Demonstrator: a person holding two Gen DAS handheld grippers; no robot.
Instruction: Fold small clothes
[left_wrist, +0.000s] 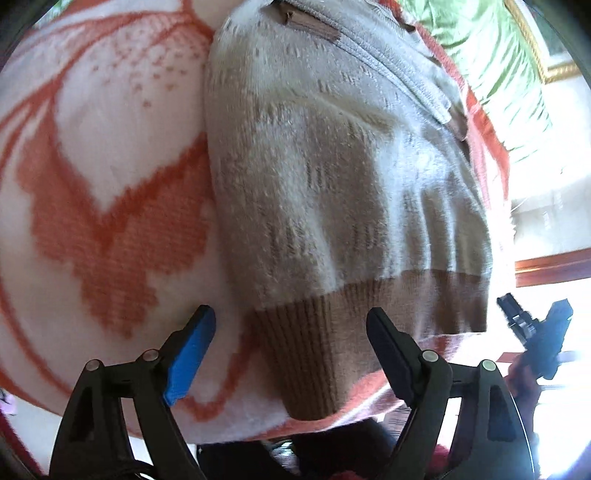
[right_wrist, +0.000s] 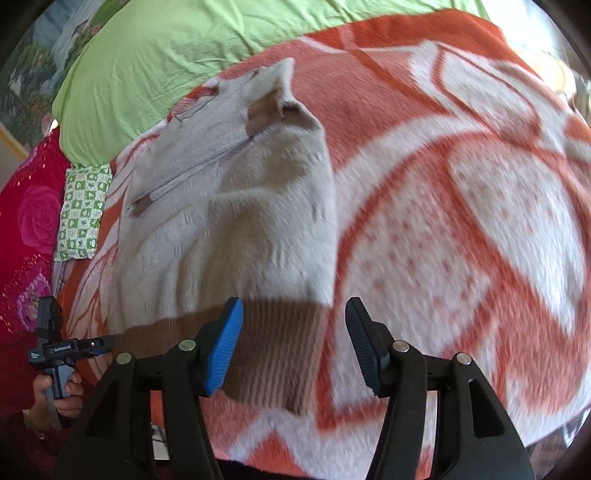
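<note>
My left tool (left_wrist: 291, 328) hangs over the near edge of the bed, its jaws spread wide with nothing gripped. The small sweater (left_wrist: 332, 177) lies flat on the orange and white blanket (left_wrist: 92, 192), its cream body stretching away from me and its tan ribbed hem (left_wrist: 314, 347) nearest. The left corner of that hem sits in the gap between my left tool's jaws, but the pads are not pressing on it; the blue pad stands off to the side over the blanket.

My right tool (right_wrist: 295, 332) is also parted, though less widely, and holds nothing. Seen from it, the hem's (right_wrist: 273, 354) right corner lies just beside the blue pad and partly behind it, with the other pad over bare blanket (right_wrist: 461, 221). A green sheet (right_wrist: 177, 55) lies beyond the sweater (right_wrist: 236, 206), and a small green patterned cloth (right_wrist: 81, 214) beside it. My hand (right_wrist: 55, 391) holding the left tool's handle shows at the lower left.
</note>
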